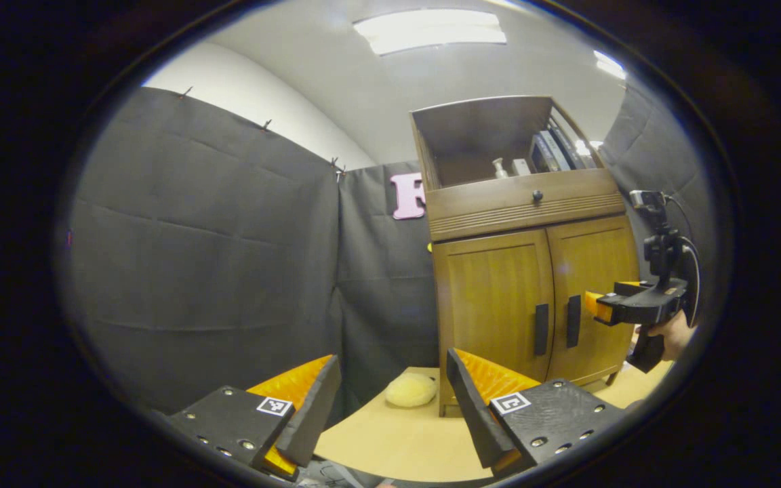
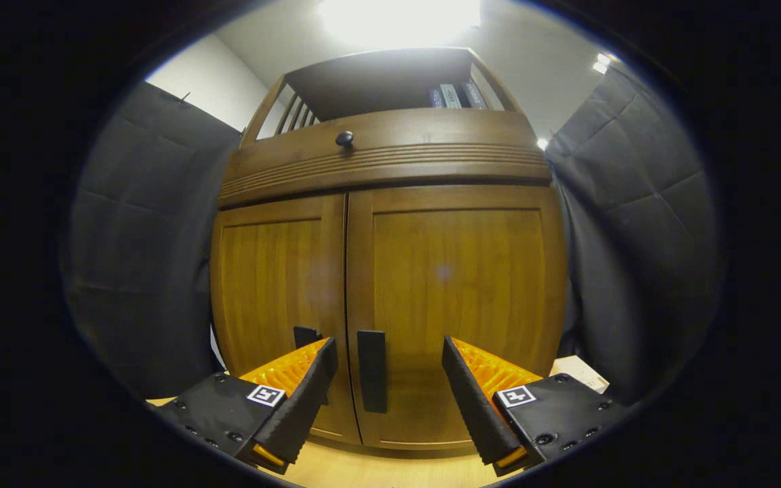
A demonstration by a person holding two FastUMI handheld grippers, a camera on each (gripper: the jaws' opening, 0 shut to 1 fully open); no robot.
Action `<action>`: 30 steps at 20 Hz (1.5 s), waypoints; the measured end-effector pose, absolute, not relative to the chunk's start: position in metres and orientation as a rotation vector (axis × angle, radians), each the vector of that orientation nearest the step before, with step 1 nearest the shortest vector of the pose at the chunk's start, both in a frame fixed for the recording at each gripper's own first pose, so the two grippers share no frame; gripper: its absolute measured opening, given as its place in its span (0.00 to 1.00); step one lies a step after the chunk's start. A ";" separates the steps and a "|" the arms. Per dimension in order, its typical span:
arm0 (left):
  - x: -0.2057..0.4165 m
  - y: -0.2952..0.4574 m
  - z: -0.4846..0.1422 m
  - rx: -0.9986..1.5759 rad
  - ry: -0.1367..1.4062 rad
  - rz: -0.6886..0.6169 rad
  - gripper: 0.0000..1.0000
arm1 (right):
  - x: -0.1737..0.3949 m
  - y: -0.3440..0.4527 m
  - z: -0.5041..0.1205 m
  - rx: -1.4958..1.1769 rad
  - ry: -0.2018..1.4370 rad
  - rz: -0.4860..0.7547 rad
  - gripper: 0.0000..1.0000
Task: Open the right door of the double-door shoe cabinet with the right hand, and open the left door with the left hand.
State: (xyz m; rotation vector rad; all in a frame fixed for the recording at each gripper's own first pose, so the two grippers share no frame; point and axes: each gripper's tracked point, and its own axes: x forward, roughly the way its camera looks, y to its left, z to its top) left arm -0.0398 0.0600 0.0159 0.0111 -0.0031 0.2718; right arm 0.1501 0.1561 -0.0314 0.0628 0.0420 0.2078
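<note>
A brown wooden shoe cabinet (image 1: 492, 203) stands on a light wood table; both doors are closed. In the right gripper view, the right door (image 2: 455, 278) with its dark vertical handle (image 2: 371, 371) is close ahead, and my right gripper (image 2: 387, 379) is open with that handle between its fingers, not touching. The left door (image 2: 272, 285) has its handle (image 2: 306, 337) partly hidden behind a finger. In the left gripper view, my left gripper (image 1: 390, 400) is open and well back from the cabinet. There the right gripper (image 1: 597, 306), held by a hand, sits just right of the right handle (image 1: 573, 320), next to the left handle (image 1: 541, 329).
A pale yellow round object (image 1: 411, 390) lies on the table (image 1: 404, 440) by the cabinet's left foot. A drawer with a dark knob (image 1: 537, 196) and an open shelf with books (image 1: 553, 149) top the cabinet. Black cloth walls enclose the booth.
</note>
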 end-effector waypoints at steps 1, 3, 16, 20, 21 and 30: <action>-0.040 0.061 0.015 0.009 0.003 0.282 0.92 | 0.158 0.157 -0.039 0.065 0.052 0.208 0.98; -0.040 0.064 0.015 0.010 0.014 0.301 0.92 | 0.177 0.163 -0.053 0.059 0.081 0.199 0.96; -0.044 0.067 0.019 0.057 0.044 0.387 0.92 | 0.231 0.190 -0.102 0.082 0.196 0.171 0.34; -0.046 0.068 0.019 0.053 0.032 0.391 0.92 | 0.225 0.189 -0.101 0.102 0.204 0.171 0.14; -0.046 0.068 0.020 0.052 0.027 0.389 0.92 | 0.224 0.187 -0.100 0.097 0.199 0.174 0.12; -0.047 0.059 0.022 0.039 -0.022 0.286 0.92 | 0.163 0.171 -0.092 0.099 0.193 0.255 0.12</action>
